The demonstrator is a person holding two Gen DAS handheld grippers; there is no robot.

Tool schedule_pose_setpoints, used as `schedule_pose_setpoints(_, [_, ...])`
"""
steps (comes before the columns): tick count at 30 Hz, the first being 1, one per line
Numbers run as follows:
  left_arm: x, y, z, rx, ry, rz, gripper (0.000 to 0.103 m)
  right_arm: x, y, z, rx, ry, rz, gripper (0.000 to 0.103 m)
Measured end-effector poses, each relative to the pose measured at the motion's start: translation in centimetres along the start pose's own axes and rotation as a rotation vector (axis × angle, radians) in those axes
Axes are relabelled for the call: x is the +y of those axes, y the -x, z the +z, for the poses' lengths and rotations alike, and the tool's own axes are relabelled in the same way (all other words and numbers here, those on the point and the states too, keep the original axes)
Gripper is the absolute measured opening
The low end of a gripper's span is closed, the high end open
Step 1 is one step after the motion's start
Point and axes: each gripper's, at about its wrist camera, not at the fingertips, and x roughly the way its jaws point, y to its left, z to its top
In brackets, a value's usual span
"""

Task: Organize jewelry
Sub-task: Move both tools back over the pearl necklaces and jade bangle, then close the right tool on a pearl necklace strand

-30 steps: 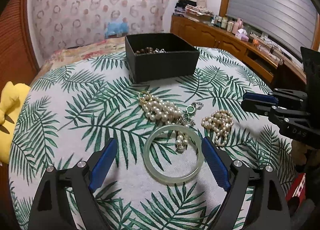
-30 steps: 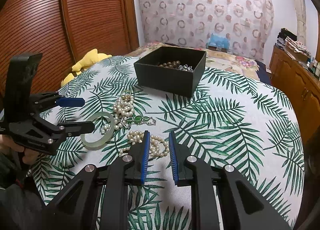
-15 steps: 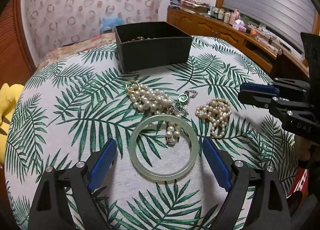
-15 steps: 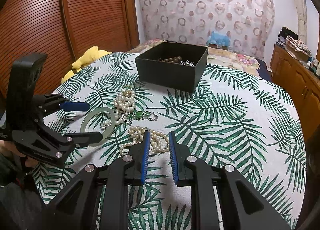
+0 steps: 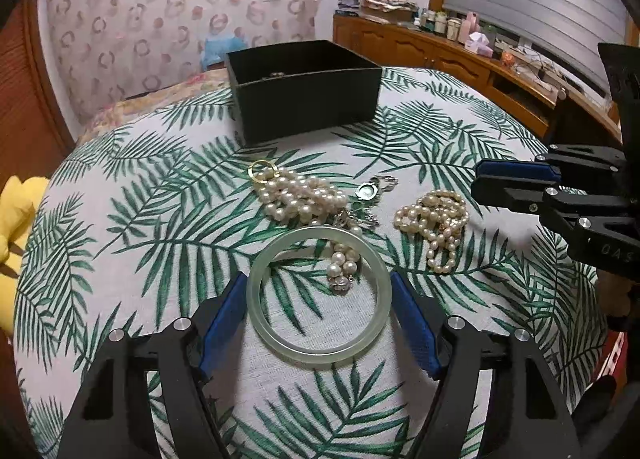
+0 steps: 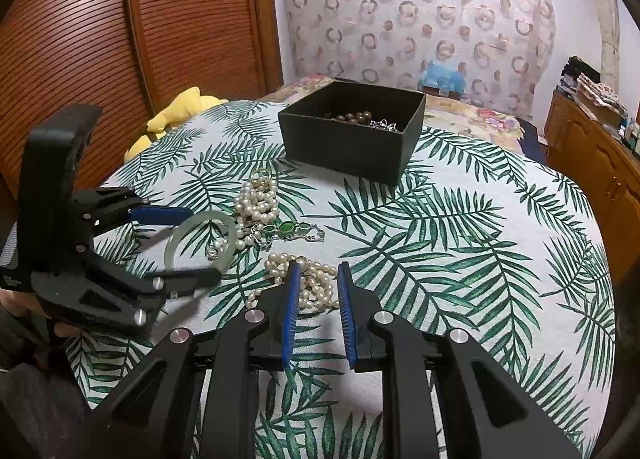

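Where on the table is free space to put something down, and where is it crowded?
Free: the tablecloth right of the black box, and the stretch left of the big pearl pile. Crowded: the middle, where that pile, the jade bangle, the green-stone bracelet and the smaller pearl strand lie close together.

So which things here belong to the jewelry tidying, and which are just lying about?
Job: jade bangle, pearl strands, pearl necklace, green-stone bracelet, black box.
Lying about: yellow plush, folded fabrics, jars.
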Motion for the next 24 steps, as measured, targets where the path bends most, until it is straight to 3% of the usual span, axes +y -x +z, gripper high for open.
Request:
schedule_pose_setpoints(8, [1.4, 2.6, -0.6, -0.076, 0.056, -0.028, 0.069, 0.2, -0.7, 0.5, 0.014, 0.025, -0.02, 0.021])
schedule_pose_setpoints(12, [1.7, 3.7, -0.6, -0.101, 0.059, -0.023, 0.069, 0.3, -1.0, 0.5, 0.024, 0.02, -0.006, 0.035])
schedule_pose_setpoints(24, [1.5, 3.8, -0.8, -0.112, 0.054, -0.037, 0.069, 2.2, -4.5, 1.5, 0.109, 0.109, 0.006, 0.035])
